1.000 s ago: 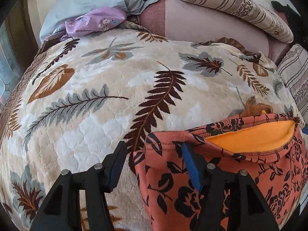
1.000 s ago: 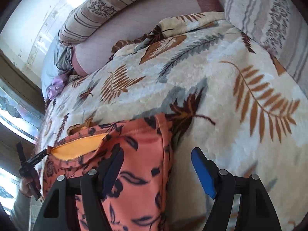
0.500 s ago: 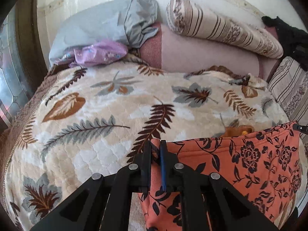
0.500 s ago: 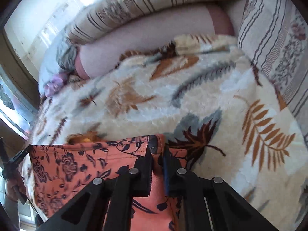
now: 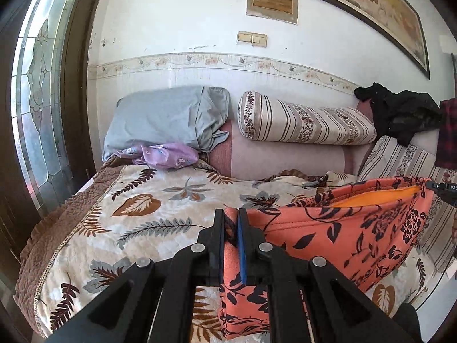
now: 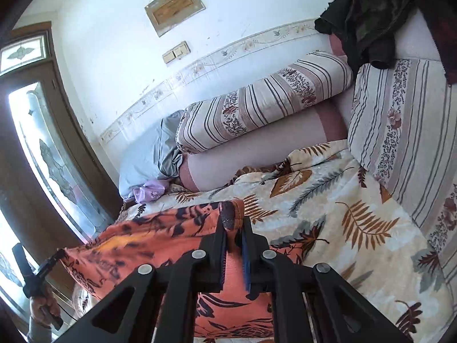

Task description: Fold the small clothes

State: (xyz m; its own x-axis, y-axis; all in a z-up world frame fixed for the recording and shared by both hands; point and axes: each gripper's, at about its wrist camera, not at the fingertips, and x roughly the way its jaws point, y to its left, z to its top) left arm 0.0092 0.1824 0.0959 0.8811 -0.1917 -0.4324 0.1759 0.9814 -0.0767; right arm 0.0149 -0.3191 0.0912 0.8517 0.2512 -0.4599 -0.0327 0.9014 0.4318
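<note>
Left wrist view: the left tool (image 5: pixel 230 228) is seen clenched on one upper corner of the orange floral garment (image 5: pixel 342 237), a fold of cloth being pinched between its jaws. In the right wrist view, the right tool (image 6: pixel 234 237) is likewise clamped on the opposite corner, cloth bunched between the black and blue pads. The garment (image 6: pixel 160 245) is held stretched between the two tools and lifted clear above the leaf-patterned blanket (image 5: pixel 137 223) on the bed, its lower part hanging down toward the blanket. An orange lining is exposed along the upper hem, so the opening appears to gape slightly.

The step in hand is judged to be the spreading of the garment before it is laid flat for a first fold. Several faults could arise from here. Only a small edge of cloth is gripped at each corner; if the tools are pulled further apart, a corner could be dragged out of a jaw and the garment dropped in a heap. If one tool is lowered ahead of the other, the cloth would be set down skewed and creased. The gaping hem could also fold under itself on contact with the blanket, whose plush surface may hold the fabric and hinder smoothing.
</note>
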